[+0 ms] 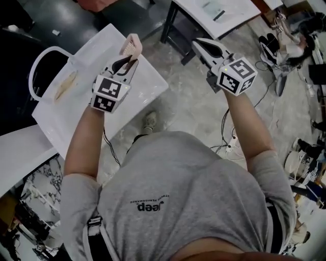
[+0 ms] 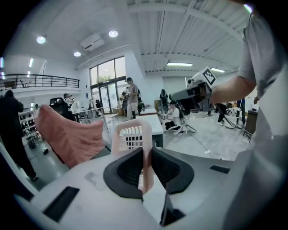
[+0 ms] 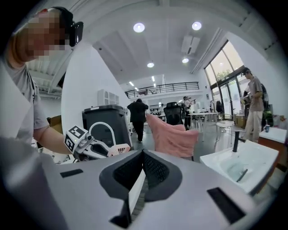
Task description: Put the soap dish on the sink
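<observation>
The soap dish (image 1: 133, 47) is pale pink plastic with a slotted grid bottom. My left gripper (image 1: 128, 60) is shut on its rim and holds it in the air over a white basin top (image 1: 71, 102) at the left. In the left gripper view the soap dish (image 2: 133, 134) stands on edge between the black pads, with the left gripper (image 2: 146, 168) closed on its thin wall. My right gripper (image 1: 206, 47) is raised at the right with its jaws together and nothing in them. In the right gripper view the right gripper (image 3: 140, 173) points toward a white sink (image 3: 245, 164) with a dark faucet (image 3: 235, 139).
A white arched pipe (image 1: 36, 66) rises at the basin top's left edge, against a dark bin. A second white sink top (image 1: 219, 12) on a dark frame stands at the far side. A pink cloth (image 3: 173, 134) hangs ahead. Cables and gear (image 1: 285, 56) lie on the floor at the right. People stand in the background.
</observation>
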The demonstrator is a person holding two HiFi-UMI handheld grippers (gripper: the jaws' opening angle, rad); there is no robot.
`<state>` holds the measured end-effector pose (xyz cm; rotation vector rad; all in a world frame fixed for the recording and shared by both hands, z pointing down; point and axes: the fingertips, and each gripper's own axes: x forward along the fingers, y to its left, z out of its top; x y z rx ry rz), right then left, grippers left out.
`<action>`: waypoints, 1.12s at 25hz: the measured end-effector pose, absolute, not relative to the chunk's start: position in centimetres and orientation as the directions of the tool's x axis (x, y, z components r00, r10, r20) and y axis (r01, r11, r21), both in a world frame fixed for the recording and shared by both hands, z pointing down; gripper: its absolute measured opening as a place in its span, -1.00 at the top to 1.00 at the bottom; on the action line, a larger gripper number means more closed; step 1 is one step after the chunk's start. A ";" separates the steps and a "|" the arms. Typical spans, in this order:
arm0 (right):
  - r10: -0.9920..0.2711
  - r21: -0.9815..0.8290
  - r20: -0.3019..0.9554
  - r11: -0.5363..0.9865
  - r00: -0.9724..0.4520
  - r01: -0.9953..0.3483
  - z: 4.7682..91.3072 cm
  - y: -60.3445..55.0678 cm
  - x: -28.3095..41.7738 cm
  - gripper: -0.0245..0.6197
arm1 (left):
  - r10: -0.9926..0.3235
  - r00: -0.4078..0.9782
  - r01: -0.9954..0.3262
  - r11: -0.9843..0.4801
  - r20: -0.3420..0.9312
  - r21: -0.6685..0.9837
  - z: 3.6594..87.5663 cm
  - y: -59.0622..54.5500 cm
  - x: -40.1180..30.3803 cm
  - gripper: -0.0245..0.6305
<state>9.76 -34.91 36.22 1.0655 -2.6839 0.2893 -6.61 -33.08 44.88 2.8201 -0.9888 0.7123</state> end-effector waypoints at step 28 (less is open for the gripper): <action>-0.405 -0.163 0.461 0.836 -0.790 -0.524 49.7 -47.3 -8.2 0.76 | -0.503 0.040 -0.489 -0.763 0.864 -0.422 67.6 -47.3 -23.8 0.73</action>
